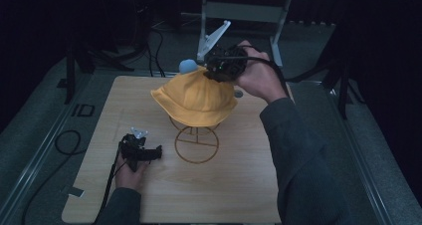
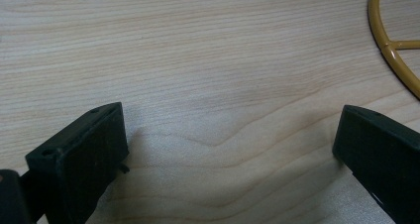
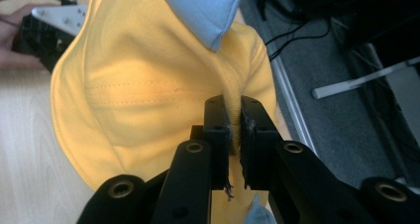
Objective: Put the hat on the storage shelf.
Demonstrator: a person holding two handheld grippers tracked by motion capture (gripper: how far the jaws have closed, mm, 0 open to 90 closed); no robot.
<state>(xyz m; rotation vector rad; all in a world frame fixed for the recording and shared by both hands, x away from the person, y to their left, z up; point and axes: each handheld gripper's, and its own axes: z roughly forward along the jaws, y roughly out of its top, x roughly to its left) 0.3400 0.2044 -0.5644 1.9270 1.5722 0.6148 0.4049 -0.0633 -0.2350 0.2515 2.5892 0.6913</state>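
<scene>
high view, hat: the yellow bucket hat (image 1: 195, 99) sits on the gold wire hat stand (image 1: 196, 144) near the middle of the wooden bench (image 1: 239, 185), with a pale blue ear (image 1: 187, 65) sticking up at its far side.
high view, your right claw: your right claw (image 1: 215, 69) is at the hat's far upper edge, touching the crown, your hand wrapped round its body.
high view, your left claw: your left claw (image 1: 158, 152) lies low on the bench, just beside the stand's round base and apart from the hat.
left gripper view, jaws: your left claw (image 2: 230, 140) stands wide apart with bare wood between the jaws; the curved gold rim of the stand's base (image 2: 391, 50) shows at the upper right.
right gripper view, jaws: your right claw (image 3: 236, 135) is pressed together on a fold of the yellow hat (image 3: 129, 100), fabric pinched in the narrow slit between the pads.
right gripper view, surroundings: the blue ear (image 3: 205, 8) rises above the fold; your left claw (image 3: 49, 28) shows far off at the upper left.
</scene>
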